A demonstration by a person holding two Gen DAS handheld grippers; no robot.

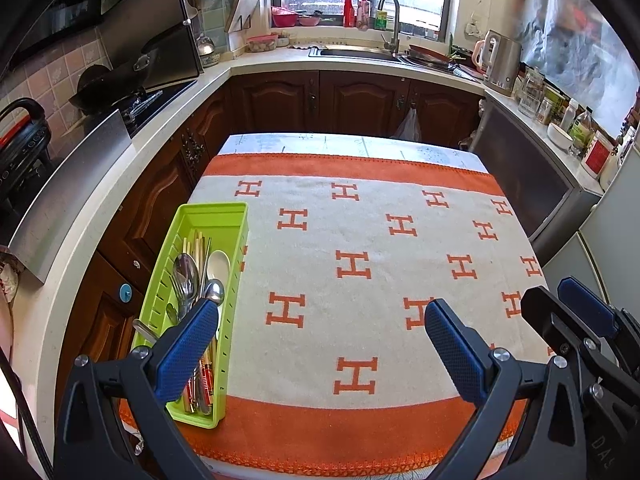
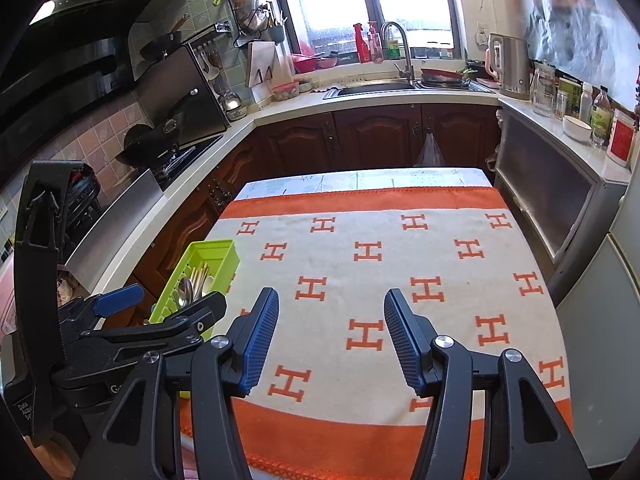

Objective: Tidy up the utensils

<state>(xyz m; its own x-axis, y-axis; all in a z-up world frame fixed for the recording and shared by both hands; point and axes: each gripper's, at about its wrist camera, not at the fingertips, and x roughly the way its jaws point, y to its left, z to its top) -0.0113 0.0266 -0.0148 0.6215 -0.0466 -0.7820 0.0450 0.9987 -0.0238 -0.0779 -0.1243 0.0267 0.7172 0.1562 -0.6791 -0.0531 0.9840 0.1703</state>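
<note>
A lime-green utensil tray (image 1: 236, 216) sits at the left edge of the table and holds metal spoons (image 1: 187, 270), a white spoon (image 1: 219, 266), chopsticks (image 1: 191, 242) and red-handled pieces. It also shows in the right wrist view (image 2: 224, 249). My left gripper (image 1: 322, 344) is open and empty, low over the table's front, its left finger in front of the tray. My right gripper (image 2: 331, 336) is open and empty over the cloth, to the right of the left gripper (image 2: 160, 304).
The table carries an orange and white cloth with H marks (image 1: 360, 240). Counters wrap around it: a stove with a wok (image 1: 108, 88) at left, a sink (image 1: 360, 53) at the back, a kettle (image 1: 502, 62) and bottles at right.
</note>
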